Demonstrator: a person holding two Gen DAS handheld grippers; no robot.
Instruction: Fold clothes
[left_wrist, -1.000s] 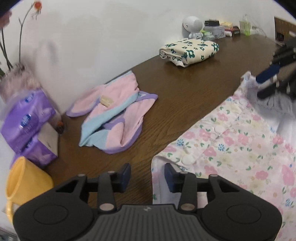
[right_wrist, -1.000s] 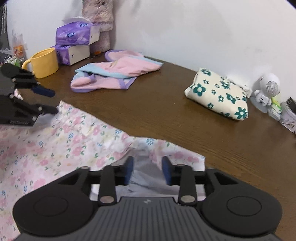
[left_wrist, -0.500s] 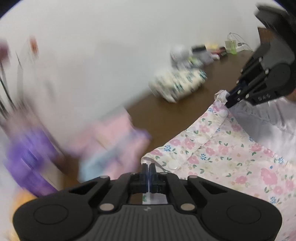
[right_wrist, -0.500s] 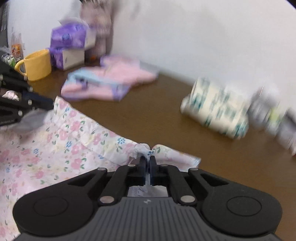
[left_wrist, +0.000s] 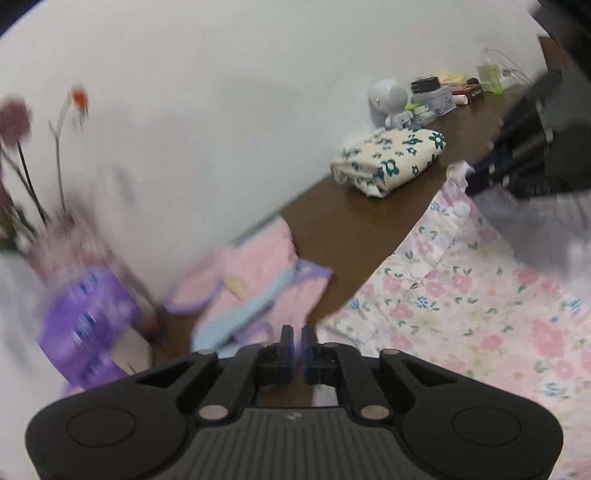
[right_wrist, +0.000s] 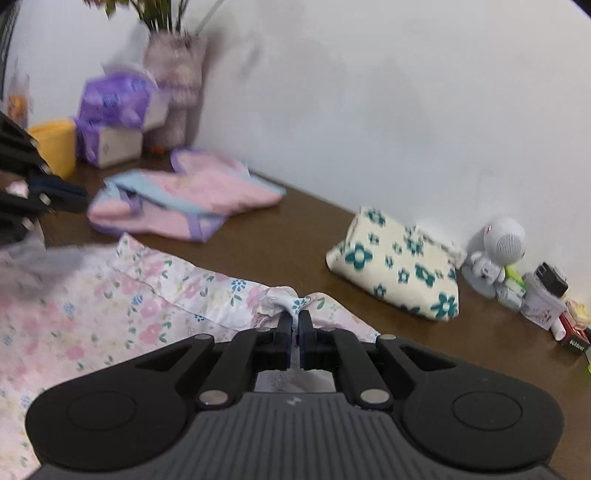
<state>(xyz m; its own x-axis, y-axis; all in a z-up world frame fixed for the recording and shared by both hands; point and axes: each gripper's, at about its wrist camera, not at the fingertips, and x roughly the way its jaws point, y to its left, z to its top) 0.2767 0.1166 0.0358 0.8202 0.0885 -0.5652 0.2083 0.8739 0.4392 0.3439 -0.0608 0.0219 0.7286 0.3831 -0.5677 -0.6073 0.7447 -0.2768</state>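
The right fingers (right_wrist: 284, 332) are clamped on a bunched edge of the floral garment (right_wrist: 110, 295), which is spread across the brown surface (right_wrist: 295, 240). The left fingers (left_wrist: 286, 339) have just been opening: a narrow gap is seen, with no cloth between them.

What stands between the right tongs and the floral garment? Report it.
Nothing visible does. The right tongs are already shut on a bunched edge of the floral garment. Ahead of them is bare brown table. The folded cream garment and the pink garment lie farther back, towards the wall.
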